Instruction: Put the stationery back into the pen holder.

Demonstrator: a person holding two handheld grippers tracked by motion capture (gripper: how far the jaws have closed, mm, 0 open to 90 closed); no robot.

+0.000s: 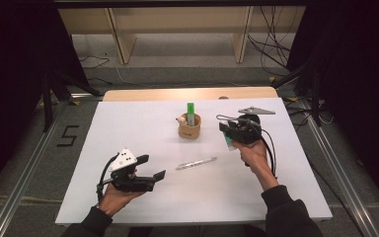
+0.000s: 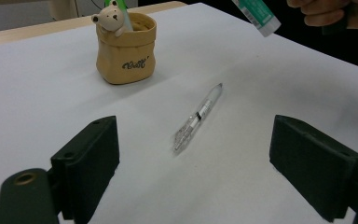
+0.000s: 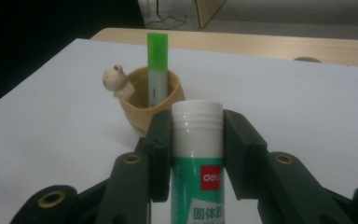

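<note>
High view: a green-and-white glue stick (image 1: 229, 142) is clamped by the right gripper (image 1: 227, 132), raised just right of the tan bear-trimmed pen cup (image 1: 189, 127). The left gripper (image 1: 153, 168) is held low near the table's front edge.

Left gripper view: jaws are spread wide, a clear plastic pen (image 2: 198, 117) lying on the white table (image 2: 37, 93) between them.

Right gripper view: the glue stick's white cap is squeezed between both jaws, with the cup and a green marker (image 3: 157, 70) seen behind.

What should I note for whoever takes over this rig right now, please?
Right claw: shut on the glue stick, held above the table just right of the pen cup.
Left claw: open, empty, facing the clear pen lying on the white sheet.
Done: green marker stands in the cup.
Left: probably glue stick into the cup, then the pen.
</note>
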